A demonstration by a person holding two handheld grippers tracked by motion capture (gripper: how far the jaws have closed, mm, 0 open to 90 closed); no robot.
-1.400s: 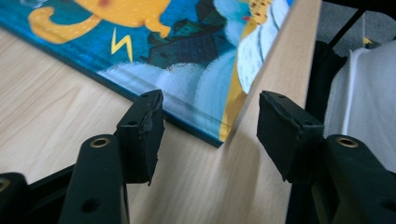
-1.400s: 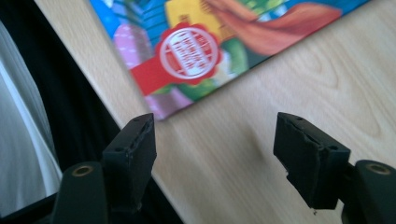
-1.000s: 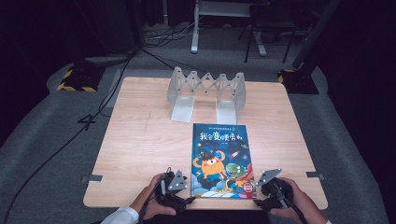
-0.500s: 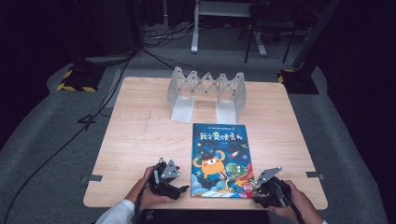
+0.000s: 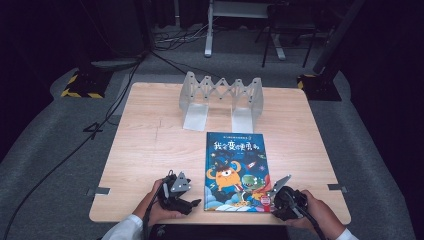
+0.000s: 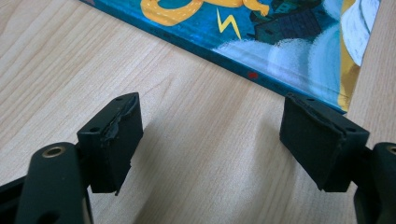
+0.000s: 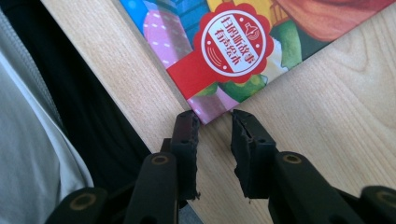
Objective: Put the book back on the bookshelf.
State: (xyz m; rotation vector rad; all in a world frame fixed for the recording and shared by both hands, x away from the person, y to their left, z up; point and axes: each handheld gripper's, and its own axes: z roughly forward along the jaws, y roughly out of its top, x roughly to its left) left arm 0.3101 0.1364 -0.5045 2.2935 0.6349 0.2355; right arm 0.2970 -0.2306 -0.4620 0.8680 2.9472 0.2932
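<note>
A picture book (image 5: 235, 170) with a blue cartoon cover lies flat near the table's front edge. My right gripper (image 5: 272, 204) sits at its front right corner. In the right gripper view its jaws have just been closing, and my right gripper (image 7: 214, 122) now stands shut on the tip of the book (image 7: 224, 42), near the red seal. My left gripper (image 5: 192, 204) rests on the table just left of the book's front left corner. The left gripper view shows my left gripper (image 6: 210, 135) open, bare wood between the pads, with the book (image 6: 280, 28) edge just beyond.
A grey folding metal rack (image 5: 220, 97) stands at the back of the wooden table (image 5: 150, 145). The table's front edge runs right beside my right gripper, with a person's light clothing (image 7: 28, 140) below it. Cables cross the floor at the left.
The left hand has drawn a little to the left, away from the book's edge. The right hand has stayed at the book's front right corner.
</note>
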